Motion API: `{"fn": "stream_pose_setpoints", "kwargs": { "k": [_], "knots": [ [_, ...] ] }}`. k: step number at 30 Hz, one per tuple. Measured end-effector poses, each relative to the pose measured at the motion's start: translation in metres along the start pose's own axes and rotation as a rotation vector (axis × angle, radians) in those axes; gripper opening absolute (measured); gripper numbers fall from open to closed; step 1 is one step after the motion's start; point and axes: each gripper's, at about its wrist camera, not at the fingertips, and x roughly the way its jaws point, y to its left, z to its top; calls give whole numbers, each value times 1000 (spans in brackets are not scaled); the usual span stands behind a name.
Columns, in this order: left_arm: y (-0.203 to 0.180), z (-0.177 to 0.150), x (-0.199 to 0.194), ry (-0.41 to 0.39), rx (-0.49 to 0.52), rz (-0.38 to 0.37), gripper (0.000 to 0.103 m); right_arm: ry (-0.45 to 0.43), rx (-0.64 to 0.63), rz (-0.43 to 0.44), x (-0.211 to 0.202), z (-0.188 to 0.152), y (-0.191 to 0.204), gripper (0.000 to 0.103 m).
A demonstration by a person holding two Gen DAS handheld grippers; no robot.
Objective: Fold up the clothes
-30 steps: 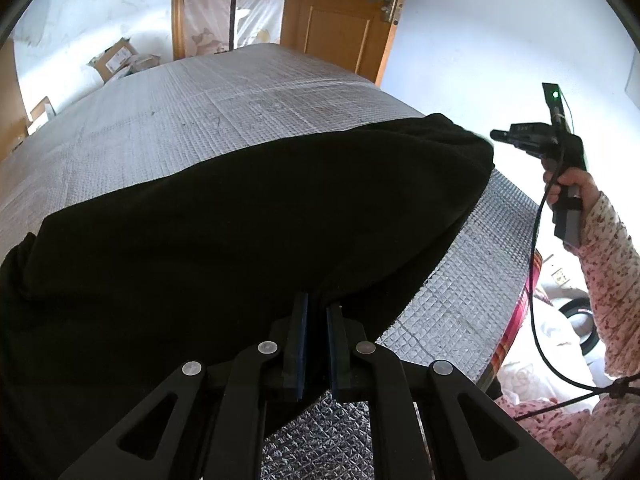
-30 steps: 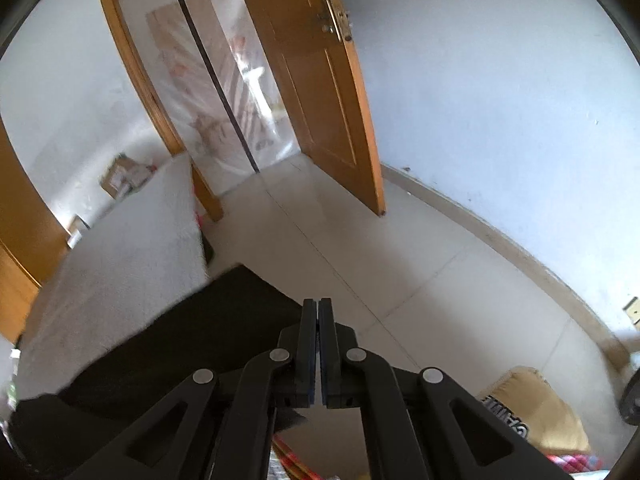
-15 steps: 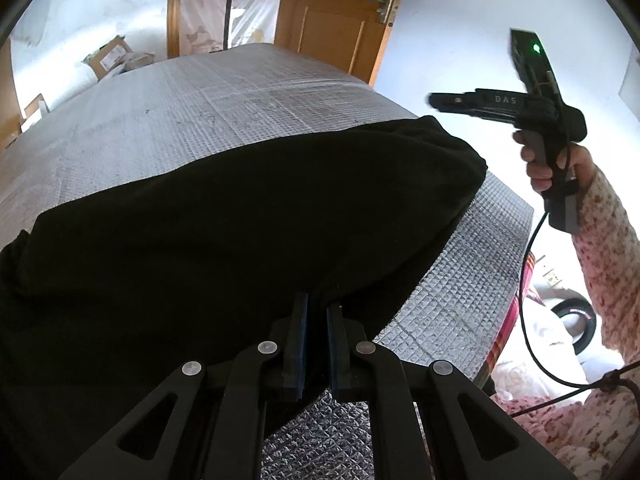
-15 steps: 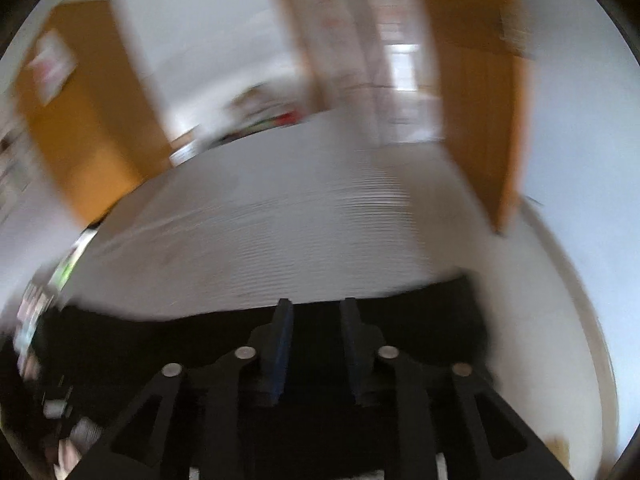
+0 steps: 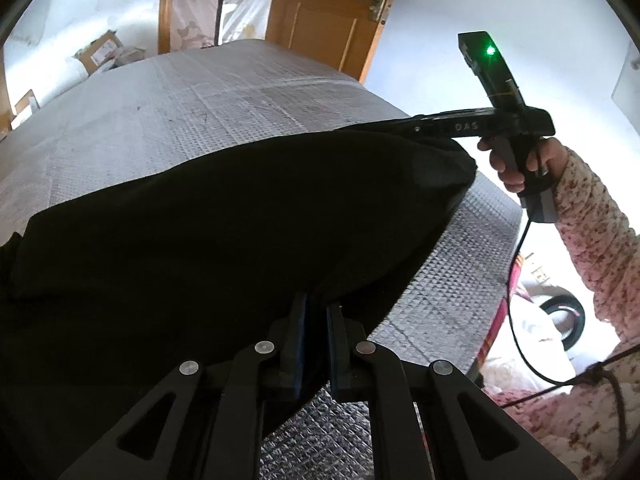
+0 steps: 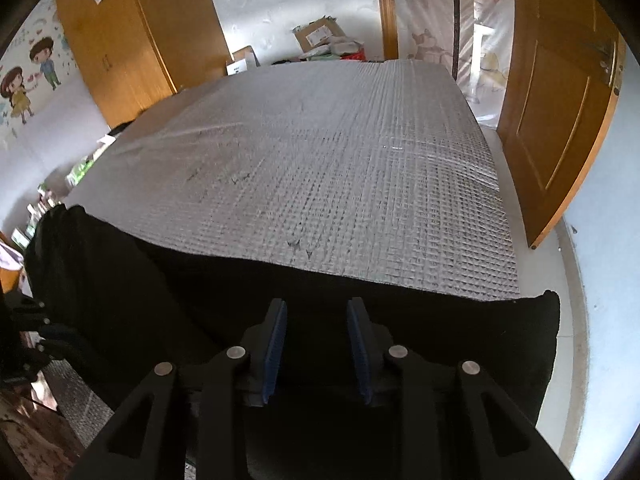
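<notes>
1. While the black cloth (image 5: 224,216) lies spread across the lower half of both frames on the silver-quilted bed (image 6: 320,152), keep it taut and its edges square.
2. The left gripper (image 5: 316,320), at bottom centre of its frame, has its jaws clamped on the near hem; hold firm.
3. The right gripper (image 6: 316,344) hovers over the cloth, jaws apart and gripping nothing; take one clean edge, not a bunch.

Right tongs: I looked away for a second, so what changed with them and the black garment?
The right tongs swung from off the bed's side, pointing at the door, to over the black garment's far corner, and opened from shut; they grip nothing yet. The left tongs stay shut on the near edge, and the garment has not moved on the silver mat.
</notes>
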Motion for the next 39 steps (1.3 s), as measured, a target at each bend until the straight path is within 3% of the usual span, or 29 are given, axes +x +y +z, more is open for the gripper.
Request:
{"fn": "stream_pose_setpoints", "kwargs": {
  "k": [3, 10, 14, 22, 29, 39],
  "knots": [
    [-1, 6, -13, -19, 14, -47, 13, 4, 6, -6, 1, 0, 1, 30],
    [-6, 24, -23, -96, 45, -133, 17, 10, -28, -56, 2, -1, 8, 4],
    [-7, 30, -19, -109, 73, -190, 17, -13, -24, -73, 1, -1, 10, 2],
    [10, 27, 14, -5, -17, -145, 17, -94, 14, -76, -13, 5, 6, 2],
    [8, 20, 17, 19, 7, -134, 17, -202, 82, -95, -36, 14, -7, 1],
    [10, 18, 17, 20, 10, -133, 17, -181, 202, -150, -32, 3, -37, 2]
  ]
}}
